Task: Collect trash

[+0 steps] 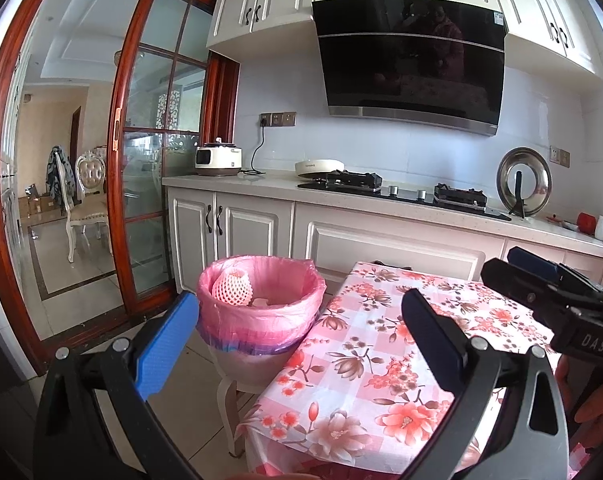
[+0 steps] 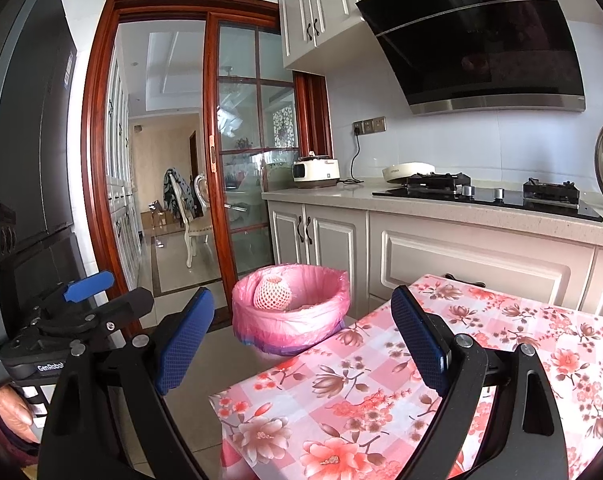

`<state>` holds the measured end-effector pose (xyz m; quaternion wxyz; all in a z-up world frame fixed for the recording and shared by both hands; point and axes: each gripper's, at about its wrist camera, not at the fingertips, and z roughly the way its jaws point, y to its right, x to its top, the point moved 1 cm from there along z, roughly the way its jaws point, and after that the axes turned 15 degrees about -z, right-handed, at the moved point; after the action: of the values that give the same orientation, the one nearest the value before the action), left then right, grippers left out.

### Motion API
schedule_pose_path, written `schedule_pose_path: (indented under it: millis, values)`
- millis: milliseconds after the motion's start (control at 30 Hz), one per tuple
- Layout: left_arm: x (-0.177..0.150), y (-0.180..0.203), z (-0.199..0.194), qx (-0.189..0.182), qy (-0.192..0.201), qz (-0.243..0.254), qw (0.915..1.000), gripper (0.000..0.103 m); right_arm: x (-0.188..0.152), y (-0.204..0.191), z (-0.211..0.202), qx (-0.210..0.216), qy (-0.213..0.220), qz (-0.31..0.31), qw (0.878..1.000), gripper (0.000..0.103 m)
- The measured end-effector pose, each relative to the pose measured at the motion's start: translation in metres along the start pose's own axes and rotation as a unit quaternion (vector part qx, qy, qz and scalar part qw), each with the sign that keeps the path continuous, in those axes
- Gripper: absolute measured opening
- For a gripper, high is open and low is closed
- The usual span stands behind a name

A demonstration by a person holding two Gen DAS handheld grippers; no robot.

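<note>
A waste bin lined with a pink bag (image 1: 261, 312) (image 2: 291, 316) stands on a white stool beside the table's left edge. A pink foam fruit net (image 1: 232, 289) (image 2: 272, 293) lies inside it. My left gripper (image 1: 301, 324) is open and empty, held above the floral tablecloth (image 1: 381, 352) with the bin just beyond its left finger. My right gripper (image 2: 301, 316) is open and empty, above the table's near left corner (image 2: 341, 400), facing the bin. The right gripper also shows at the right of the left wrist view (image 1: 549, 292); the left one shows at the left of the right wrist view (image 2: 93, 304).
A white counter (image 1: 261, 186) runs along the back wall with a rice cooker (image 1: 218, 159), a gas hob (image 1: 401, 192), a pan and a steel lid (image 1: 524, 181). A range hood hangs above. A sliding glass door (image 1: 153, 160) at the left leads to a tiled room with chairs.
</note>
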<state>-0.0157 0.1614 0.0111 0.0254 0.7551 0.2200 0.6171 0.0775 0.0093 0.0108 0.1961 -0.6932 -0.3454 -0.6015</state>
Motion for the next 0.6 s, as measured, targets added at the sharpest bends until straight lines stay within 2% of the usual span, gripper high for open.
schedule_pose_path:
  millis: [600]
  values:
    - [-0.0062, 0.0017, 0.001, 0.002, 0.003, 0.007, 1.0, 0.098, -0.0096, -0.0036, 0.0061, 0.005, -0.01, -0.004, 1.0, 0.085]
